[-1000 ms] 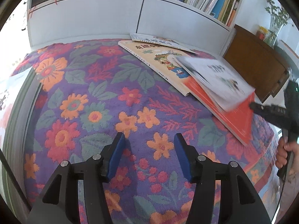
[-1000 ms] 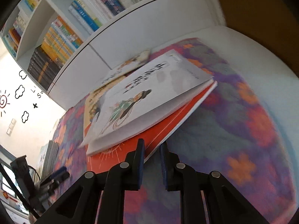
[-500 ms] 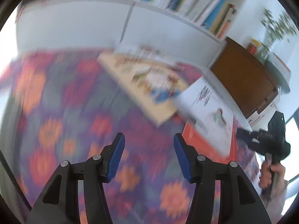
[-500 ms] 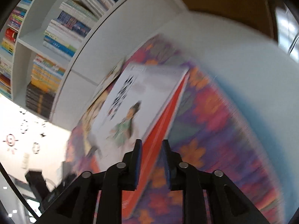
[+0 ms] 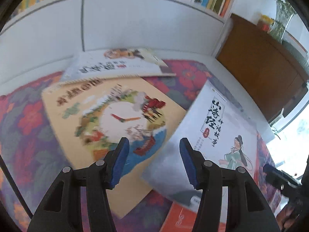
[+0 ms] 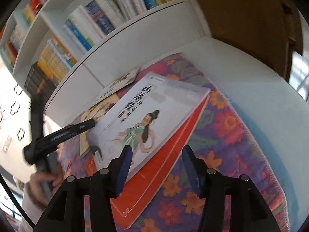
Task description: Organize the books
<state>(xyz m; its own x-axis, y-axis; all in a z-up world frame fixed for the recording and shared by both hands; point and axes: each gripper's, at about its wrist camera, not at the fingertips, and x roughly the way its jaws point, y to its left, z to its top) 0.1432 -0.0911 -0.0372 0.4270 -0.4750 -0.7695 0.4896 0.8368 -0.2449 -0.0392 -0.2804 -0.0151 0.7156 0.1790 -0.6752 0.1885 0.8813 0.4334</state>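
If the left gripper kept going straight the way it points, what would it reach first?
Most likely the tan picture book with the clock face, near its lower right edge beside the white book showing a green-robed figure. The left gripper is open and empty; depth is unclear.

Motion-blurred clock-cover book (image 5: 119,119)

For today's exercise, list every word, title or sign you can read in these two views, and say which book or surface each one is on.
"山海经" with "神话故事" beside it: on the white book, whose cover shows a figure in green.
Title on the yellow clock book: large characters, too blurred to read.
Title on the far white book: blurred, unreadable.
Shelf book spines: too small to read.
Orange book: no text visible.
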